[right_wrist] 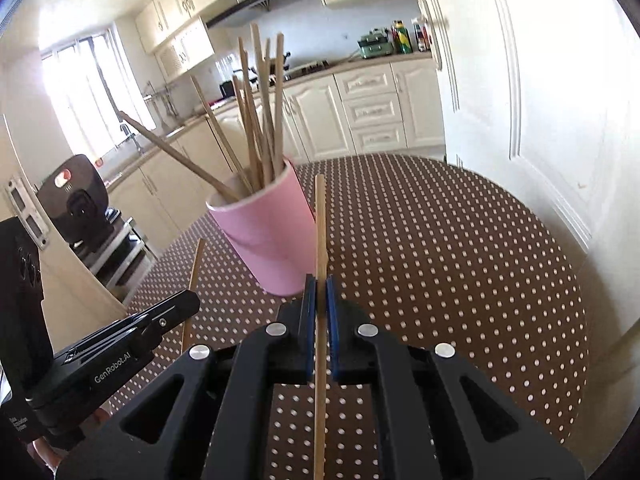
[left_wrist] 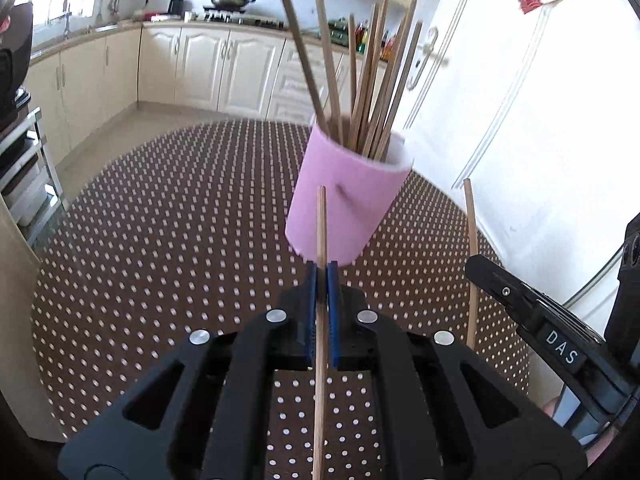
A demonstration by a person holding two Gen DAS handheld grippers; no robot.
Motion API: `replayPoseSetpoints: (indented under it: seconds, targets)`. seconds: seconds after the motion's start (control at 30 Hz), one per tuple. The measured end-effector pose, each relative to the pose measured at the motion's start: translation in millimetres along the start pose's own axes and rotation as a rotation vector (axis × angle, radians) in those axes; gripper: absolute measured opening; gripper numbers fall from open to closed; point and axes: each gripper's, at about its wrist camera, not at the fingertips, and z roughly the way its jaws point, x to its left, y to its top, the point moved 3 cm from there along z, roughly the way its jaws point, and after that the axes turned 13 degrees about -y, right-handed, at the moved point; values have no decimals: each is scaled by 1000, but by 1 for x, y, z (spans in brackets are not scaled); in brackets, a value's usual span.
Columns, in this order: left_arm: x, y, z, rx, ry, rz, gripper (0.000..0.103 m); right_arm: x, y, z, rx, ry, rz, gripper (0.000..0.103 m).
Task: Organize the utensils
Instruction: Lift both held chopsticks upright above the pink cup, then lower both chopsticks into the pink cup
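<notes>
A pink cup (left_wrist: 344, 204) stands on the brown dotted tablecloth (left_wrist: 160, 248) and holds several wooden chopsticks (left_wrist: 376, 88). My left gripper (left_wrist: 322, 268) is shut on one wooden chopstick (left_wrist: 321, 320) that points up, just in front of the cup. My right gripper (right_wrist: 320, 280) is shut on another wooden chopstick (right_wrist: 320, 300), upright, just right of the cup (right_wrist: 268, 232). The right gripper also shows in the left wrist view (left_wrist: 480, 264) with its chopstick (left_wrist: 472, 256). The left gripper shows in the right wrist view (right_wrist: 188, 300) with its chopstick (right_wrist: 193, 280).
The round table (right_wrist: 460, 260) stands in a kitchen with cream cabinets (left_wrist: 208, 68) behind it and a white door (left_wrist: 520, 120) to the right. A black appliance (right_wrist: 76, 200) sits on a rack left of the table.
</notes>
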Motion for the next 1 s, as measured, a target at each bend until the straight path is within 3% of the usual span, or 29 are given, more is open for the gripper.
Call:
replayPoseSetpoints:
  seconds: [1.0]
  targets:
    - [-38, 82, -51, -258, 4, 123, 6, 31, 74, -40, -269, 43, -12, 4]
